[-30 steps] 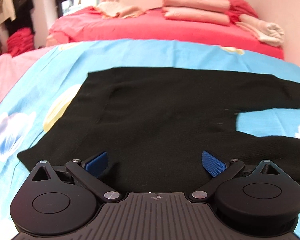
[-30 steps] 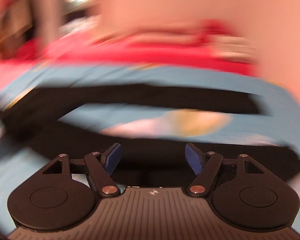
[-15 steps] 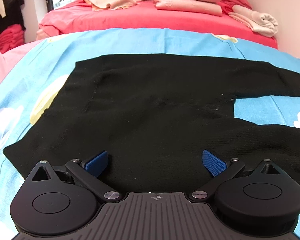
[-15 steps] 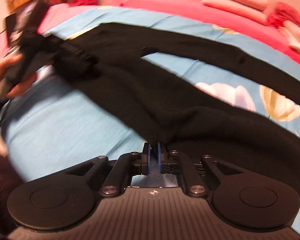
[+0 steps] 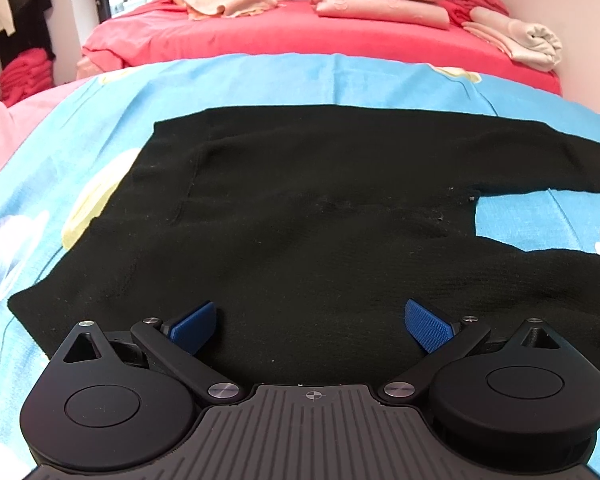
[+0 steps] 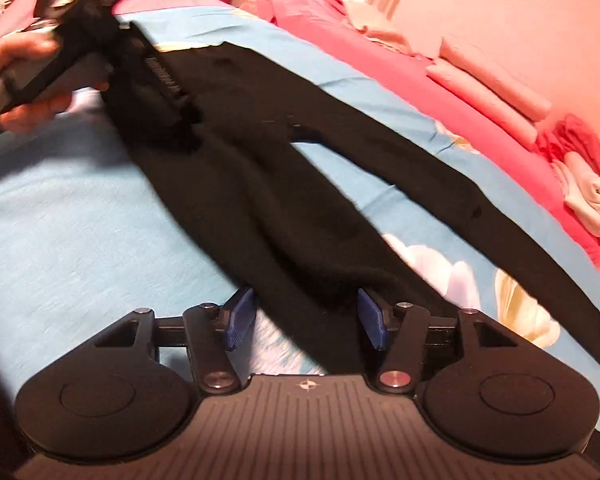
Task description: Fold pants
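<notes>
**Near leg between half-open jaws, nothing gripped yet**

The black knit pants (image 5: 312, 208) lie flat on the sky-blue flowered bedsheet (image 5: 260, 80), waistband toward the left hand, the two legs splayed apart toward the right. The main risk, as I judge it: the right gripper (image 6: 306, 316) closes on only the top layer of the near leg, so the lift drags the cloth askew and bunches the crotch seam. A second risk is the left gripper (image 5: 310, 320) pinching too far in from the waistband edge (the fold line would then run crooked).

The right gripper's jaws have just been opening and stand partly apart, the near leg's cloth running between the blue pads without being pressed. It tilts down and across the leg. The left gripper hovers low over the seat of the pants, jaws spread wide, empty, angled steeply down; the person's hand (image 6: 24, 76) wraps its handle.
</notes>
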A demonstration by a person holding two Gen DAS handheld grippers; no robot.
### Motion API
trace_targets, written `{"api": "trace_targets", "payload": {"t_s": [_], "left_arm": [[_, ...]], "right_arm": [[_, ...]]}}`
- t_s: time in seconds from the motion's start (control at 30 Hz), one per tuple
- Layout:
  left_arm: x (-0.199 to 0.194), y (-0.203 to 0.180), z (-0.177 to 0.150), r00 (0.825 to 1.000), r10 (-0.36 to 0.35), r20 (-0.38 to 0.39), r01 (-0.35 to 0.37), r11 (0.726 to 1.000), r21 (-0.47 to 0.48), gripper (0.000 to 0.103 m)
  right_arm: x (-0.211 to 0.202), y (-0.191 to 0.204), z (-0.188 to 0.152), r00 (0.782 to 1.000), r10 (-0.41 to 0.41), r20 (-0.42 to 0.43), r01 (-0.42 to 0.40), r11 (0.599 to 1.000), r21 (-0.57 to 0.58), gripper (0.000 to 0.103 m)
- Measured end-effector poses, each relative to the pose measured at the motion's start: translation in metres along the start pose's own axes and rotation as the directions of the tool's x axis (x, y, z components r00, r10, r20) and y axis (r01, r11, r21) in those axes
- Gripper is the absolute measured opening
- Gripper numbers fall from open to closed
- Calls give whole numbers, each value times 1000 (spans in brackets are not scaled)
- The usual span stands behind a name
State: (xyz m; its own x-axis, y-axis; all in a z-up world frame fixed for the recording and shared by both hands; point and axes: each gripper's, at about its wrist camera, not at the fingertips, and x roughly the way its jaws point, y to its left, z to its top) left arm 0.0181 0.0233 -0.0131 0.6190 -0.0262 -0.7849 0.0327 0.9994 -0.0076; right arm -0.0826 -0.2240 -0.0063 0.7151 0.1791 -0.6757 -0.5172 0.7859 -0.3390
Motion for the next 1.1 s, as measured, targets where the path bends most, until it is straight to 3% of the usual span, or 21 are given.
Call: {"api": "trace_targets", "payload": {"t_s": [0.07, 0.1, 0.2, 0.3, 0.4, 0.43, 0.5, 0.53, 0.57, 0.63, 0.67, 0.7, 0.77, 0.8, 0.87, 0.93, 0.97, 1.03, 1.1], "left_arm": [[0, 0, 0, 1000, -2, 0, 2, 1000, -1, 103], [0, 1, 0, 1000, -6, 0, 6, 1000, -2, 103], [-2, 3, -1, 1000, -16, 0, 16, 1000, 1, 103], [1, 4, -1, 1000, -11, 2, 11, 1000, -2, 103], [2, 0, -1, 1000, 5, 4, -5, 1000, 4, 103], [2, 0, -1, 1000, 5, 3, -5, 1000, 6, 103], [2, 0, -2, 1000, 0, 3, 0, 1000, 5, 103], [2, 1, -1, 1000, -1, 3, 1, 1000, 3, 103], [2, 1, -1, 1000, -1, 4, 1, 1000, 3, 103], [1, 1, -3, 1000, -2, 7, 2, 1000, 9, 103], [-1, 2, -3, 1000, -6, 6, 6, 1000, 12, 103], [-3, 4, -4, 1000, -13, 5, 13, 1000, 20, 103], [-11, 10, 1, 999, -40, -12, 40, 999, 32, 103], [-17, 14, 6, 998, -68, -9, 68, 997, 39, 103], [-36, 19, 18, 994, -81, 68, 76, 994, 74, 103], [-48, 19, 33, 985, -22, 169, 5, 995, 104, 103], [-49, 20, 41, 979, 7, 204, -29, 994, 107, 103], [-37, 26, 58, 979, 36, 201, -52, 996, 77, 103], [-16, 38, 74, 986, 40, 160, -43, 999, 15, 103]], "right_arm": [[7, -14, -1, 998, 67, -9, -65, 990, 128, 12], [7, -18, -3, 996, 89, -23, -84, 981, 173, 12], [-20, -9, -12, 979, 190, -66, -180, 975, 134, 7], [-28, -13, -20, 971, 223, -88, -208, 966, 153, 7], [-37, -23, -12, 969, 244, -38, -231, 950, 213, 6], [-42, -29, -11, 976, 216, 15, -213, 948, 237, 8], [-42, -39, -8, 988, 129, 82, -147, 947, 287, 25], [-37, -46, -10, 990, 98, 102, -127, 935, 332, 43], [-31, -53, -15, 990, 84, 116, -122, 920, 374, 50], [-12, -69, -33, 997, 54, 46, -69, 886, 459, 48], [-5, -80, -46, 999, 41, -12, -29, 865, 502, 34], [-11, -91, -58, 998, 47, 33, -58, 843, 535, 29], [-25, -116, -67, 994, 102, 28, -97, 770, 631, 30], [-35, -125, -66, 996, 92, 18, -82, 764, 640, 35], [-55, -138, -55, 996, -87, 23, 55, 793, 606, 80], [-63, -156, -45, 976, -212, 47, 141, 783, 606, 88], [-61, -170, -43, 975, -215, 65, 124, 757, 641, 88], [-44, -204, -43, 976, -194, 95, 63, 678, 733, 88], [-18, -235, -47, 970, -239, 31, 119, 588, 800, 88]]}}
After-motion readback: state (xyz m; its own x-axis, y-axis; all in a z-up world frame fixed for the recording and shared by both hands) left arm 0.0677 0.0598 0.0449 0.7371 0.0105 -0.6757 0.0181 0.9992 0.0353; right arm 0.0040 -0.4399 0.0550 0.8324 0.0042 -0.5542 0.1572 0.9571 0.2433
